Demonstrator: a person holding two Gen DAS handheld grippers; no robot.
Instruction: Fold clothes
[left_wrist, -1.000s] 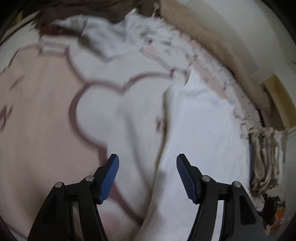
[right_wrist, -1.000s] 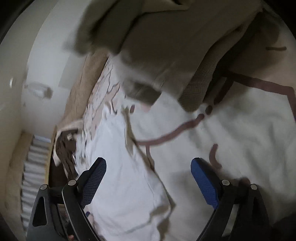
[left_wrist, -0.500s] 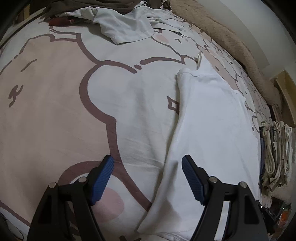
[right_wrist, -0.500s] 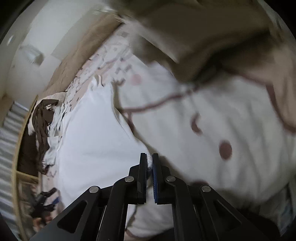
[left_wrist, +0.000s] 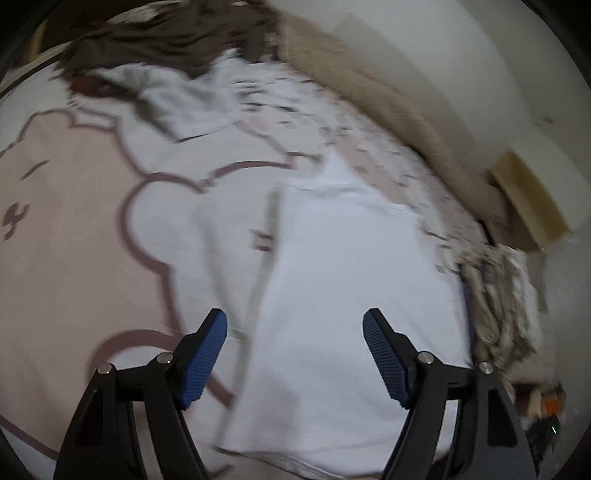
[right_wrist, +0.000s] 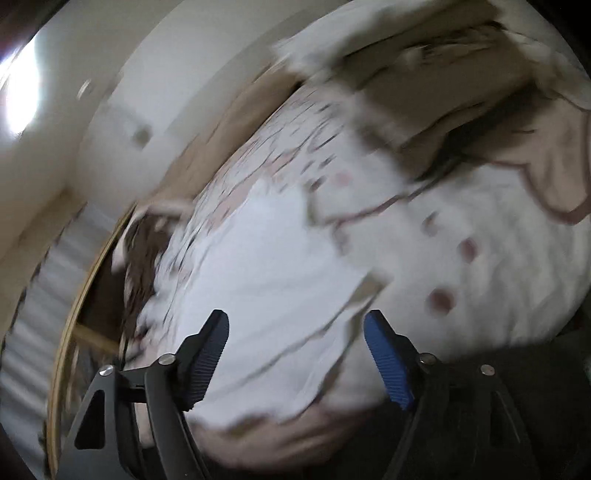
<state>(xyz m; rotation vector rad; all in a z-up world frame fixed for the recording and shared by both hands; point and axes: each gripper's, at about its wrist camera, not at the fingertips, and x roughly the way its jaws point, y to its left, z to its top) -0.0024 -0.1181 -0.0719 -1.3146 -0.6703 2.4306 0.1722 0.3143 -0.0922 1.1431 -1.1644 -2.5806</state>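
A white garment (left_wrist: 343, 280) lies flat on the bed, folded lengthwise; it also shows in the right wrist view (right_wrist: 266, 273). My left gripper (left_wrist: 295, 354) is open and empty, hovering above the garment's near part. My right gripper (right_wrist: 295, 354) is open and empty above the garment's near corner and hem. Both views are blurred by motion.
The bed has a pink and white bear-print cover (left_wrist: 74, 221). A pile of grey and white clothes (left_wrist: 177, 85) lies at the far end. A beige blanket (left_wrist: 388, 99) runs along the wall. Folded items (left_wrist: 495, 295) sit at the bed's right edge.
My right gripper was shut half a second ago and now stands open and empty. My left gripper stayed open and shifted over the white garment.
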